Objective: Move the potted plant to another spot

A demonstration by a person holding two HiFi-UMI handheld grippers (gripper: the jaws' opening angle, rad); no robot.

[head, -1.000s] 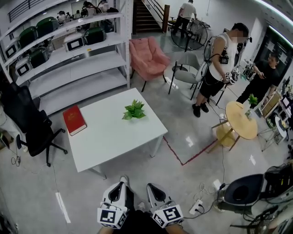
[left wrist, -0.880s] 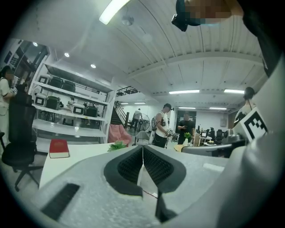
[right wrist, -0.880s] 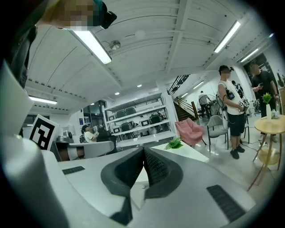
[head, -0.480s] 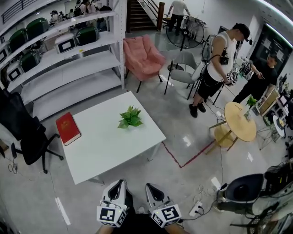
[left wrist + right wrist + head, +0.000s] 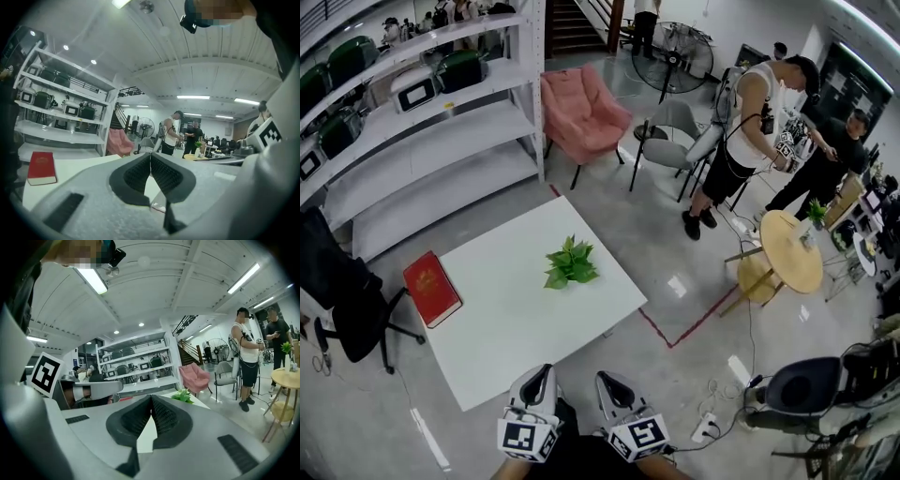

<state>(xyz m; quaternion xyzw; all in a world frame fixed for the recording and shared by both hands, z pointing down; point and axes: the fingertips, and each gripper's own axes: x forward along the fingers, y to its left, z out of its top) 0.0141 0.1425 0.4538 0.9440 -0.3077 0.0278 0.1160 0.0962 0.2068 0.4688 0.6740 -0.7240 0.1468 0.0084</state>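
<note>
A small green potted plant (image 5: 570, 263) stands near the middle of the white table (image 5: 511, 323); in the right gripper view the potted plant (image 5: 183, 395) shows just right of the jaws, far off. My left gripper (image 5: 538, 377) and right gripper (image 5: 609, 382) hang side by side at the bottom of the head view, short of the table's near edge and well apart from the plant. Both are shut with nothing between the jaws. The left gripper (image 5: 150, 155) points over the table top, and the right gripper (image 5: 151, 397) points toward the shelving.
A red book (image 5: 431, 288) lies at the table's left edge. A black office chair (image 5: 342, 305) stands left of it, white shelving (image 5: 431, 141) behind. A pink armchair (image 5: 581, 111), a grey chair (image 5: 680, 141), people (image 5: 741, 131) and a round wooden table (image 5: 792, 251) stand to the right.
The view has shifted: the table and plant now sit lower and nearer to me in the head view. Both grippers keep their place at the bottom, still shut.
</note>
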